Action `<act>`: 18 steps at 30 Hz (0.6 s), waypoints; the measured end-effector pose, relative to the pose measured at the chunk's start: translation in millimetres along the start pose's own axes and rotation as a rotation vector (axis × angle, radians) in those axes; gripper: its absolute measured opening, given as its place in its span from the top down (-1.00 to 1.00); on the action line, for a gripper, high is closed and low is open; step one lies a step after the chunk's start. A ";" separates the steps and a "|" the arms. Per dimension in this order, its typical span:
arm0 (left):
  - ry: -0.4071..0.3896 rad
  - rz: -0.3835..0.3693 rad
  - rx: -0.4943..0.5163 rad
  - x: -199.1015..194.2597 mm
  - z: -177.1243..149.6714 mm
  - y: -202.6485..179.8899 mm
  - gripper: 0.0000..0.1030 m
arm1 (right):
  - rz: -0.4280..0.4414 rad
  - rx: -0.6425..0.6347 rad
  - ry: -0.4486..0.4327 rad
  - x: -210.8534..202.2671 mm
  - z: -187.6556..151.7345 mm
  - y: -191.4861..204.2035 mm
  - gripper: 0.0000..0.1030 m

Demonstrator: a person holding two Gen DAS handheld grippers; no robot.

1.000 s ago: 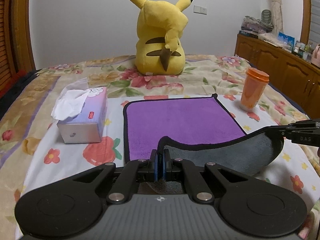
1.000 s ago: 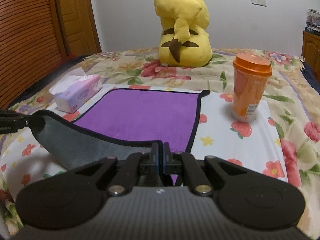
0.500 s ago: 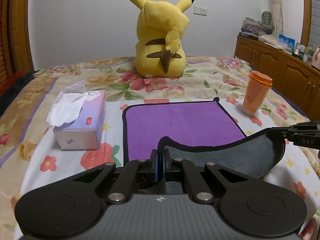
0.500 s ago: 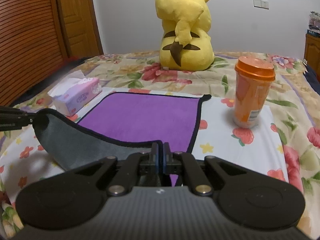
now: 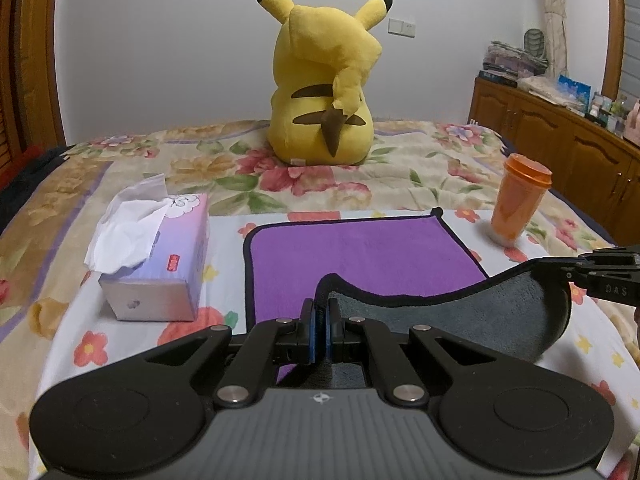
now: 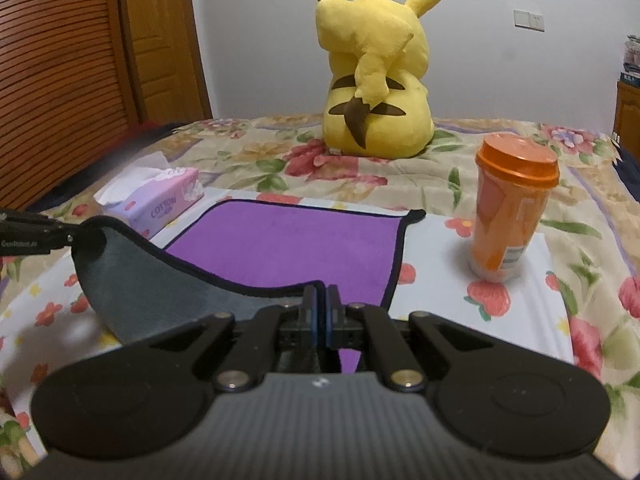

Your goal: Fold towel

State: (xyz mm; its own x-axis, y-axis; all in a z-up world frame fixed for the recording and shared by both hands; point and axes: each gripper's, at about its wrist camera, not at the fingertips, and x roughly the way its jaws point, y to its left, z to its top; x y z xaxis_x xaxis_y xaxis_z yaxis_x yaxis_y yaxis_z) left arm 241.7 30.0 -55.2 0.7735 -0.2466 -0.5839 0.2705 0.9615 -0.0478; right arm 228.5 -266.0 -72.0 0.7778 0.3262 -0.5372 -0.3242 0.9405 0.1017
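Observation:
A purple towel (image 5: 360,252) with a black hem and a grey underside (image 5: 460,316) lies on the flowered bed. Its near edge is lifted, so the grey side sags between the two grippers. My left gripper (image 5: 319,312) is shut on the towel's near left corner. My right gripper (image 6: 320,300) is shut on the near right corner and also shows at the right edge of the left wrist view (image 5: 604,276). The far half of the towel (image 6: 288,244) lies flat on the bed.
A tissue box (image 5: 156,256) stands left of the towel. An orange lidded cup (image 6: 510,208) stands to its right. A yellow plush toy (image 5: 324,84) sits behind the towel. A wooden cabinet (image 5: 560,140) lines the right wall, and a wooden door (image 6: 60,60) the left.
Both grippers have pulled back and risen slightly with the towel's near corners. The scene looks a little farther off. The grips are unchanged.

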 end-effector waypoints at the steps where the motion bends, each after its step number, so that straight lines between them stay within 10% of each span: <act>1: -0.001 -0.001 -0.001 1.1 1.1 1.1 0.85 | 0.000 -0.004 -0.001 1.5 1.0 0.0 0.91; 18: -0.026 0.020 0.049 27.1 18.6 5.8 0.85 | -0.019 -0.091 -0.021 28.2 18.7 0.2 0.91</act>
State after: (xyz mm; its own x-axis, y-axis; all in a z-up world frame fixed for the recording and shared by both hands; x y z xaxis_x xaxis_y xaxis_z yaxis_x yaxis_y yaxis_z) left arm 274.9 26.6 -56.3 0.7938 -0.2310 -0.5626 0.2820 0.9594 0.0038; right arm 260.5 -254.8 -71.4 0.7953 0.3112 -0.5203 -0.3558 0.9344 0.0149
